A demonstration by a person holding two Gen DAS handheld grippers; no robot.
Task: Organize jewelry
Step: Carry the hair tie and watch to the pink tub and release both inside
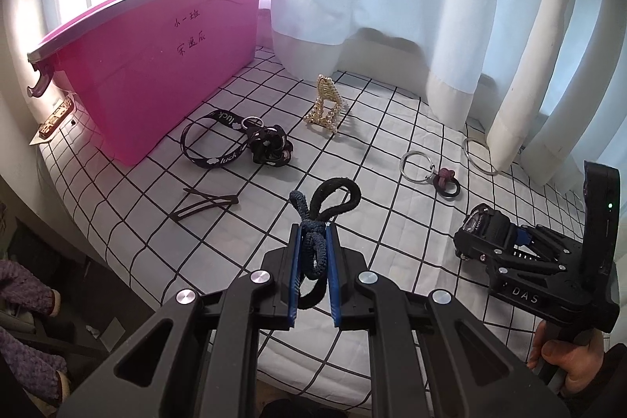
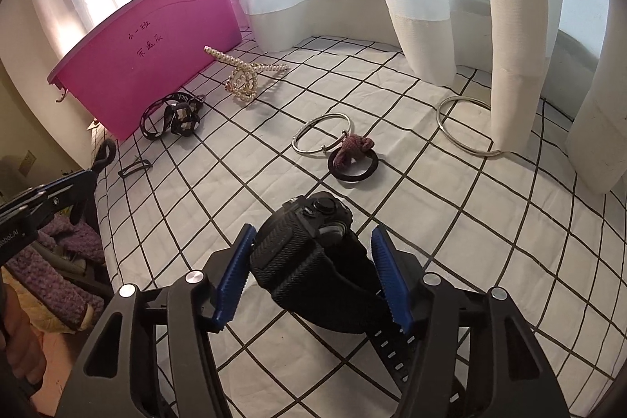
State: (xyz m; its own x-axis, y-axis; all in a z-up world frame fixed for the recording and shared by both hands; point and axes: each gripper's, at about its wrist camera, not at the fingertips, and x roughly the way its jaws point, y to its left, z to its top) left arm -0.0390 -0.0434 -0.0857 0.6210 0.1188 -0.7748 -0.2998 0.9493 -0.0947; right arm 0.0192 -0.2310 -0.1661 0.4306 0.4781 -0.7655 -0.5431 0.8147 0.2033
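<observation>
My left gripper [image 1: 313, 234] is shut on a dark blue hair tie [image 1: 313, 253] and a black hair tie [image 1: 337, 192], held just above the checked sheet [image 1: 274, 190]. In the right wrist view the left gripper [image 2: 84, 181] is at the left edge with a tie loop sticking up. My right gripper [image 2: 312, 232] is open around a black digital watch [image 2: 309, 245] lying on the sheet. Its left pad is close against the strap and its right pad stands clear. The left wrist view has the watch [image 1: 480, 222] at the right gripper's tips.
A pink bin [image 1: 164, 65] stands at the back left. In front of it lie a pearl hair claw [image 2: 243, 77], a black lanyard [image 1: 211, 140], a dark scrunchie [image 1: 270, 143] and hair clips [image 1: 203, 206]. Two silver bangles [image 2: 294, 143] [image 2: 441, 122] and a black ring [image 2: 352, 177] lie near white curtains [image 2: 431, 6].
</observation>
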